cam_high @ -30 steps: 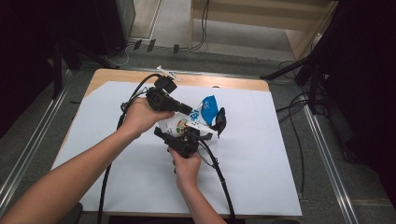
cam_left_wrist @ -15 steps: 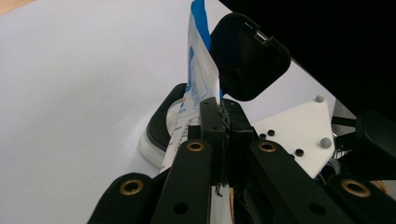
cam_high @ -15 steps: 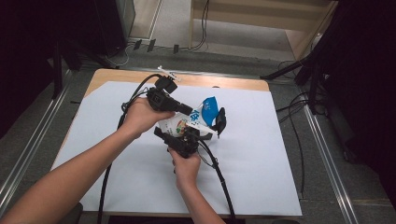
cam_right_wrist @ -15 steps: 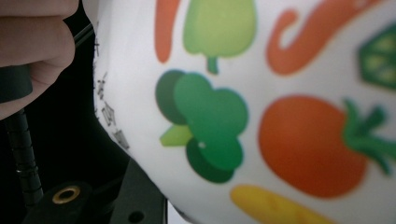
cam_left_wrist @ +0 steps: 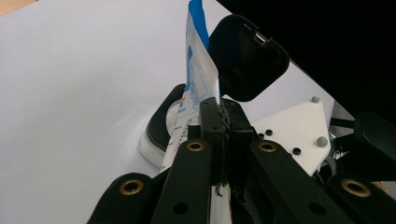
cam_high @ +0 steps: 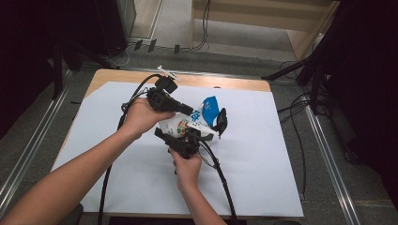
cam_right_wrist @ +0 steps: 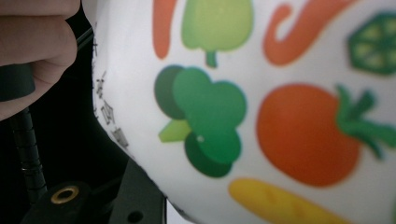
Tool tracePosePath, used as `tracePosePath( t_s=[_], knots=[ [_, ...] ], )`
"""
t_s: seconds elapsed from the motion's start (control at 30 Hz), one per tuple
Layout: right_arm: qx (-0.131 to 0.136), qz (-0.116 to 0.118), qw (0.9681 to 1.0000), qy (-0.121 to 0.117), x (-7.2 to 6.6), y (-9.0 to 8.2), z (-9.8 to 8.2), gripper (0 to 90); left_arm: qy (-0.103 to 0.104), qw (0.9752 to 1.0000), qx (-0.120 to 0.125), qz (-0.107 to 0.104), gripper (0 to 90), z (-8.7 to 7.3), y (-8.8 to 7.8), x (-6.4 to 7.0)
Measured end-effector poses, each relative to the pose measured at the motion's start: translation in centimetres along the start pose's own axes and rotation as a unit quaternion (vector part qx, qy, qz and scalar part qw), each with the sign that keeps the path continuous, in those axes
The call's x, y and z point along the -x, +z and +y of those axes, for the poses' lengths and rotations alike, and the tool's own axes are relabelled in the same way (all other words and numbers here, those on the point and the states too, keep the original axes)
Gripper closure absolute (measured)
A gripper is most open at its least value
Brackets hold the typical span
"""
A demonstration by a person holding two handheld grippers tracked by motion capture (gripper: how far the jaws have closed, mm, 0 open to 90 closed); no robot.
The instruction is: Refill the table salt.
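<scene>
- The pouch (cam_high: 197, 119), white with printed vegetables and a blue top, is held above the middle of the bench (cam_high: 263, 187), a little toward its far edge, between the two hands.
- The left hand-held gripper (cam_high: 190, 111) reaches in from the left; in the left gripper view its jaws are clenched on the pouch's (cam_left_wrist: 196, 93) thin upper edge, pads pressed together on the film.
- The right hand-held gripper (cam_high: 206, 133) comes up from below and its jaws grasp the pouch's body; one black pad (cam_high: 220, 123) stands at the pouch's right side. In the right gripper view the printed face of the pouch (cam_right_wrist: 261, 107) lies right against the camera.
- A white sheet (cam_high: 117, 178) covers most of the bench, leaving a bare wooden strip (cam_high: 220, 82) along the far edge.
- A small white object (cam_high: 167, 73) lies on that strip near the far left corner, well apart from the pouch.
- Open sheet lies to the right of the pouch, toward the near right corner, and on the left beyond the left forearm (cam_high: 70, 183).
- Cables (cam_high: 220, 173) trail from both grippers toward the near edge.
</scene>
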State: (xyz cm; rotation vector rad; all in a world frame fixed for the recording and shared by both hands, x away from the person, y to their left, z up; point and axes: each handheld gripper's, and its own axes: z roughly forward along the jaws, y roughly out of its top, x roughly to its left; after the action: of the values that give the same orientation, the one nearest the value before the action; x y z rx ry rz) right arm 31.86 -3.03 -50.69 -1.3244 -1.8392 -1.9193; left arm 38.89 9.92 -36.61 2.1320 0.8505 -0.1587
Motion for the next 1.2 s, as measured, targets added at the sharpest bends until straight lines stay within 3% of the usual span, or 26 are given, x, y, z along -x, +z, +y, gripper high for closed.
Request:
tracePosePath(
  t_s=[0.7, 1.2],
  knots=[
    [0.003, 0.014, 0.9998, 0.012, 0.2, 0.09, 0.13, 62.0, -0.003, 1.0, 0.006, -0.002, 89.4, 0.17, 0.13, 0.03],
    [-0.004, 0.003, 1.0, 0.001, 0.3, -0.04, 0.02, 63.3, -0.002, 1.0, 0.006, 0.0, 90.0, 0.16, 0.19, 0.04]
  ],
)
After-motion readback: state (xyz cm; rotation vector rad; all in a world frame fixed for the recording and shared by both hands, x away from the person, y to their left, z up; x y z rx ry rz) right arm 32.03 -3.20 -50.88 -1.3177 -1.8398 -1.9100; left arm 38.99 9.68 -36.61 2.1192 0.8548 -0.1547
